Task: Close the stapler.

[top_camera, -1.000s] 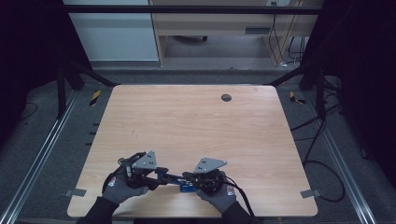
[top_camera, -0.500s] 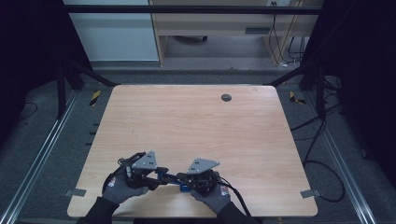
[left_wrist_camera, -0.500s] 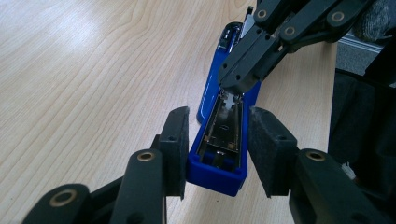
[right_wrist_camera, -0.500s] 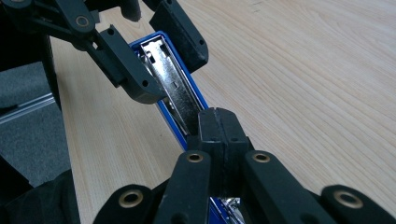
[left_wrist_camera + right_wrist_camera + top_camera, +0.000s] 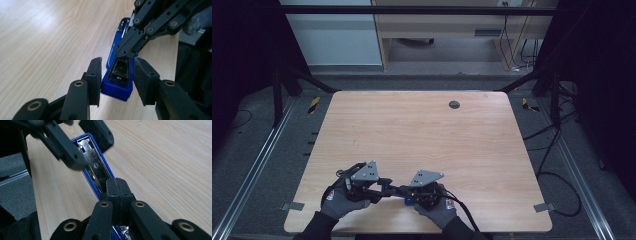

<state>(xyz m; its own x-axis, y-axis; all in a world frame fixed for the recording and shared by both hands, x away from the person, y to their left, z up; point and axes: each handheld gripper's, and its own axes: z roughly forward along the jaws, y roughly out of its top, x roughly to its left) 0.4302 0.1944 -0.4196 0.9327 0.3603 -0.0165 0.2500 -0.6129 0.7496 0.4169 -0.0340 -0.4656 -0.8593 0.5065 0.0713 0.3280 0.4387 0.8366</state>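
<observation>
A blue stapler lies open near the near edge of the table, between the two hands, its metal staple channel facing up. The left gripper has its jaws apart on either side of the stapler's end: the left pad touches or nearly touches the blue side, while the right pad stands just clear of it. The right gripper has its jaws pressed together, the tips resting down on the metal channel partway along its length; whether they pinch anything thin there, I cannot tell. By my reading, the step in hand is work on the staple channel, with one gripper steadying the body and the other working inside. To do it well, the left gripper would need to close squarely on the blue sides, low on the body so the stapler cannot rock or slide on the wood, before the right tips push or pull along the channel. Any force should run straight down the channel, since a sideways push could twist the stapler out from between the still-open pads.
</observation>
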